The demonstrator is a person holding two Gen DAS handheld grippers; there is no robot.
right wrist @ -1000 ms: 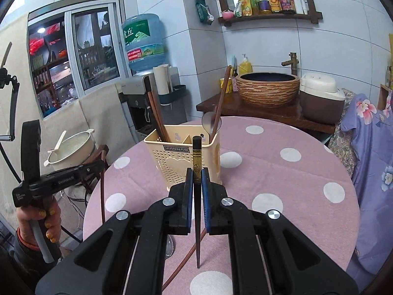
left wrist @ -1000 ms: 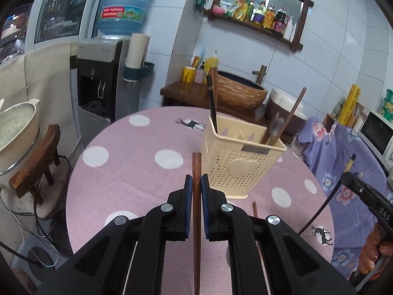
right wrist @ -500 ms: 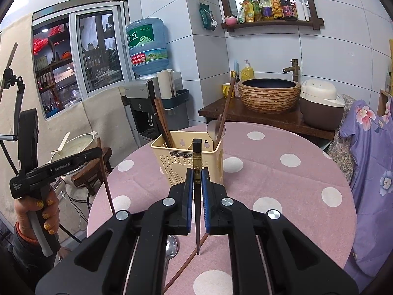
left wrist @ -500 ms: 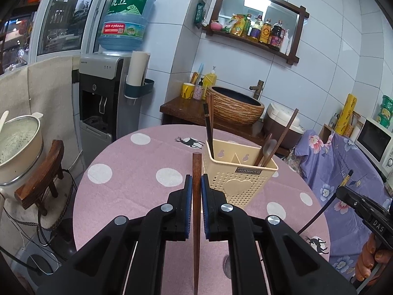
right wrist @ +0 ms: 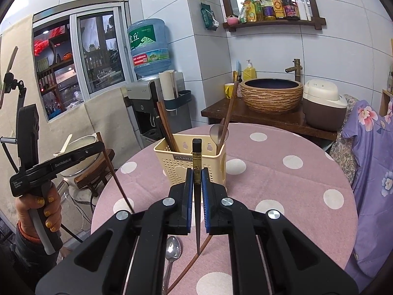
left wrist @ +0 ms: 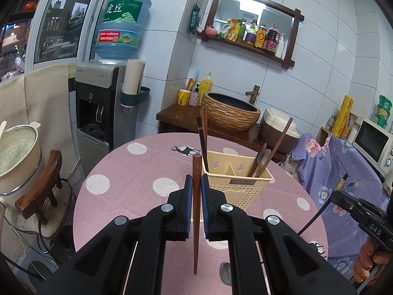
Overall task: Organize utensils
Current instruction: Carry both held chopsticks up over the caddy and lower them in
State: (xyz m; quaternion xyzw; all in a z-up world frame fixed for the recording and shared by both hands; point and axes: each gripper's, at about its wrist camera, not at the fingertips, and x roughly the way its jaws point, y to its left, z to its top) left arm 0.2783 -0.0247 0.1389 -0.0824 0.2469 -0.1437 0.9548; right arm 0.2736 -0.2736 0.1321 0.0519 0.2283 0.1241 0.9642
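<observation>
My left gripper [left wrist: 196, 184] is shut on a reddish-brown wooden chopstick [left wrist: 196, 211], held upright above the pink dotted table [left wrist: 137, 179], just left of the cream utensil holder [left wrist: 237, 184]. The holder's left compartment has dark chopsticks [left wrist: 203, 140]; its right compartment has a wooden spoon and a stick [left wrist: 269, 151]. My right gripper [right wrist: 196, 184] is shut on a black chopstick with a gold band [right wrist: 196, 172], upright in front of the same holder [right wrist: 189, 159]. On the table below lie a metal spoon [right wrist: 172, 250] and a brown chopstick [right wrist: 194, 263].
A water dispenser [left wrist: 105, 103] and a pot on a wooden stool [left wrist: 17, 152] stand left of the table. Behind it are a woven basin [left wrist: 231, 113] on a dark counter and a rice cooker [right wrist: 324, 103]. Purple floral cloth [right wrist: 371, 162] covers furniture at the right.
The left gripper has risen with its chopstick, so the holder and table now sit lower and farther in its view. The right gripper has lifted only slightly with the black chopstick.
</observation>
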